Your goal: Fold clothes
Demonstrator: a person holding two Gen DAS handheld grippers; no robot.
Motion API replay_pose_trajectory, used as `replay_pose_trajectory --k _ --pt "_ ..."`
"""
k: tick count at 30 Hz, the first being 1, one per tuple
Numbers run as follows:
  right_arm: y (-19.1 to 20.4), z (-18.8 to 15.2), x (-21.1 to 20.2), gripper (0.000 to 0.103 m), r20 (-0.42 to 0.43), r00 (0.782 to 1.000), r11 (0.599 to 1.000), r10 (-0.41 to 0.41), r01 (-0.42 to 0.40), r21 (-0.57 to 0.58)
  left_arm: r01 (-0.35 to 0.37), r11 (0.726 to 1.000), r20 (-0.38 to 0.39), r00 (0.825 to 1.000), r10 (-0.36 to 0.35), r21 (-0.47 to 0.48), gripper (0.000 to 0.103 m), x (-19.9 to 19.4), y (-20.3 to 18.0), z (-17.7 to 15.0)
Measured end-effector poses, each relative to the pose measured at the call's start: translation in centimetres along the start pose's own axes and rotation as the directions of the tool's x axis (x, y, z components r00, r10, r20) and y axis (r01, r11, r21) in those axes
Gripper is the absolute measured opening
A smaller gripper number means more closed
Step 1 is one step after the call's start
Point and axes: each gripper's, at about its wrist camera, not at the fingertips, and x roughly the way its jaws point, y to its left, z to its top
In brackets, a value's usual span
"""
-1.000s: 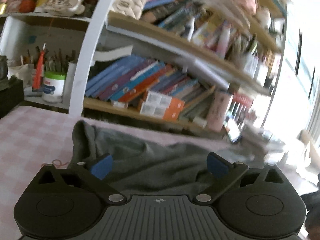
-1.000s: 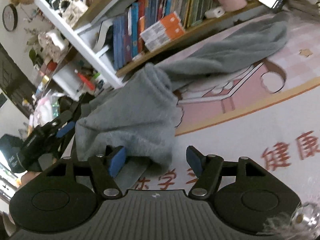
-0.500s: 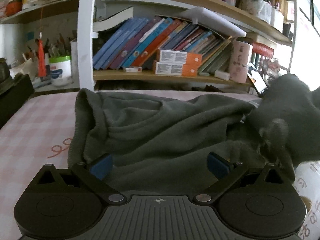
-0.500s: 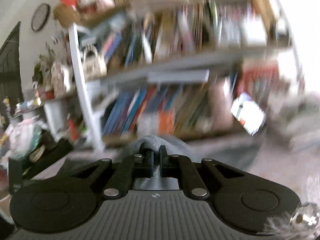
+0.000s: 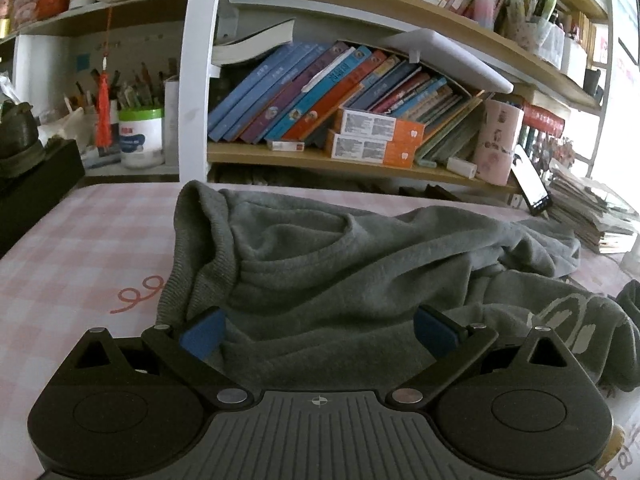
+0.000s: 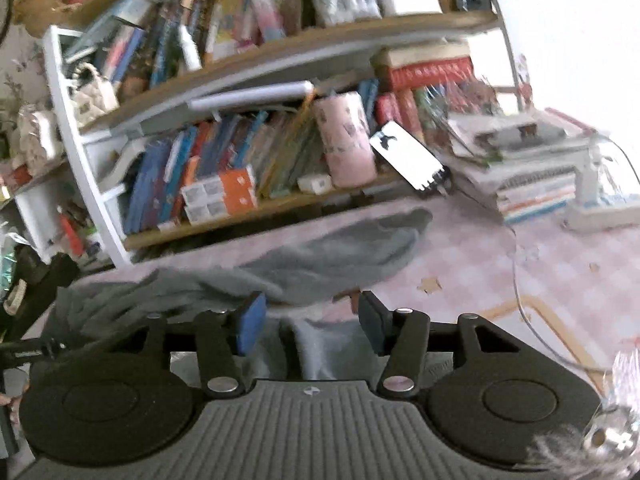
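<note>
A grey sweatshirt (image 5: 340, 272) lies crumpled on the pink checked table cover (image 5: 80, 248), its ribbed hem bunched up at the left. My left gripper (image 5: 318, 330) hovers low over the near part of it, jaws wide open and holding nothing. In the right wrist view the sweatshirt (image 6: 340, 256) stretches toward the shelf, one end reaching back to the right. My right gripper (image 6: 310, 320) is above its near edge. Its jaws are opening, and grey cloth shows between and below the blue pads (image 6: 252, 324), which do not press on it.
A bookshelf (image 5: 320, 160) crammed with books and boxes runs along the table's far edge. A pink cup (image 5: 498, 144) and a propped phone (image 5: 534, 184) stand at its right end. Stacked books (image 5: 592, 216) sit far right. A dark box (image 5: 32, 176) is at far left.
My right gripper shut on the sweatshirt's edge, rose with it toward the shelf, and now its jaws stand apart. The cloth that was lifted at the right has dropped onto the garment.
</note>
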Motion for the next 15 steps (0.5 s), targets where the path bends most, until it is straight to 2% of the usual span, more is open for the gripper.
replay_pose_trajectory --k 3,6,11,15 --pt "1.0 -0.3 0.7 0.053 -0.011 1.000 0.999 0.026 -0.027 -0.047 0.000 1.000 -0.001 1.000 0.000 -0.003 0.102 0.0 0.1 0.0" --pt "1.3 -0.9 1.8 0.053 -0.055 0.998 0.997 0.008 -0.011 -0.070 0.000 1.000 -0.003 1.000 0.000 -0.007 0.102 0.1 0.2 0.0" --pt "-0.6 -2.3 3.3 0.052 -0.157 0.988 1.000 -0.012 0.011 -0.007 -0.007 1.000 -0.015 1.000 0.008 0.012 0.102 0.3 -0.1 -0.1" --pt "-0.6 -2.7 3.5 0.052 -0.150 0.989 1.000 -0.009 0.010 0.006 -0.004 1.000 -0.008 1.000 0.004 0.003 0.102 0.2 0.0 -0.1"
